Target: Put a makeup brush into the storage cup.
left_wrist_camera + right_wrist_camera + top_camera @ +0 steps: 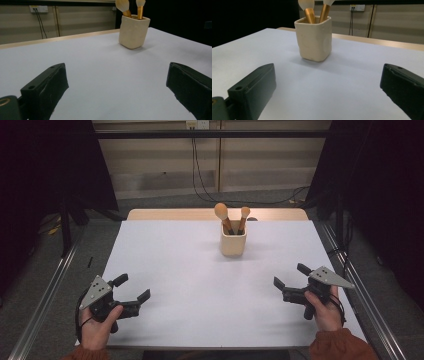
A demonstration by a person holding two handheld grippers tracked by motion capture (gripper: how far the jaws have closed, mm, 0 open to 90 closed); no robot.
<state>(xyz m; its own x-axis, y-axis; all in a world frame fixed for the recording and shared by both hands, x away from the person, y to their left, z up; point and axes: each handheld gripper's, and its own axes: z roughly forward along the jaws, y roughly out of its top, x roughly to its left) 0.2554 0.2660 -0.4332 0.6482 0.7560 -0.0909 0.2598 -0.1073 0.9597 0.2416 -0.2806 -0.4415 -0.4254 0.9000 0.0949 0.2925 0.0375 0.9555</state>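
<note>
White tabletop: cream square ceramic cup with two upright gold-handled brushes upper centre; right gripper nearer than left gripper, both jaws wide, empty.

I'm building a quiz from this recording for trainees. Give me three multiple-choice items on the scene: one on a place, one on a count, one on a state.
1. Where does the cream holder stand on the white table?
A. far side, right of centre
B. near left corner
C. between the hands

2. How many makeup brushes stand in it?
A. one
B. two
C. four

3. How are the left tongs and right tongs?
A. both shut
B. one holds a brush
C. both open, holding nothing

Answers: 1 A, the high view shows it there; 2 B, two brush heads rise above the rim; 3 C, both pairs of jaws stand wide apart.
</note>
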